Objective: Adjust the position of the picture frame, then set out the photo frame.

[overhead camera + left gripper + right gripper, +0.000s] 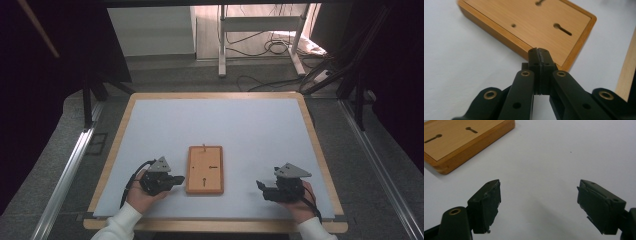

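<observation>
A: Where's the wooden board (205, 170)?
B: On the table (250, 130), just ahead of the left gripper (539, 53), whose jaws are pressed together on nothing.
A: The right gripper (539, 195)?
B: Jaws wide apart, board well off; its far end is cut off

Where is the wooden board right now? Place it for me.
In the high view the wooden board lies flat on the white table, near its front edge, between the left gripper, almost at its left edge, and the right gripper farther off.
</observation>
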Demonstrator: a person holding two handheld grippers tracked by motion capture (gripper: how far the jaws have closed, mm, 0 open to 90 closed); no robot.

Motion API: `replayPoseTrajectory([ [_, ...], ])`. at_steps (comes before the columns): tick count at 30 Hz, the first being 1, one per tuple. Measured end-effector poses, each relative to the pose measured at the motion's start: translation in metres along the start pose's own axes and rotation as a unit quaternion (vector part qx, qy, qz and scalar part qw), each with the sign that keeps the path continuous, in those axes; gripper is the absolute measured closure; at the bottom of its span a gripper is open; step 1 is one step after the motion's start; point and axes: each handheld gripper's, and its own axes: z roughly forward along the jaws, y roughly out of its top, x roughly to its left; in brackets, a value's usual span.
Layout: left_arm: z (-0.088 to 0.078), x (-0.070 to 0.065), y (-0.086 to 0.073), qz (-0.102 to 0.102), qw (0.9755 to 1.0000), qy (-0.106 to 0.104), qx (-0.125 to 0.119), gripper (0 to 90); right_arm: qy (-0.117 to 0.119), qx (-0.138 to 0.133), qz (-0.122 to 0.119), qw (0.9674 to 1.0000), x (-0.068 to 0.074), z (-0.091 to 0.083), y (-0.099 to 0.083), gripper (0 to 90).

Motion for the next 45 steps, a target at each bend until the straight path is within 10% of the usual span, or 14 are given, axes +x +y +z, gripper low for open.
replayPoseTrajectory([
  [7,-0.008,0.008,-0.006,-0.022,0.9992,0.026,-0.022,80.5,0.014,-0.008,0.003,0.9999,0.001,0.003,0.002,19.2],
  [14,-0.01,0.007,-0.004,-0.047,0.9962,0.055,-0.049,37.7,0.008,-0.019,0.005,0.9998,-0.003,-0.008,-0.004,19.2],
  [45,0.009,0.022,0.028,-0.011,0.9981,0.038,-0.047,30.6,0.031,-0.036,-0.012,0.9988,0.009,-0.001,-0.003,17.0],
])
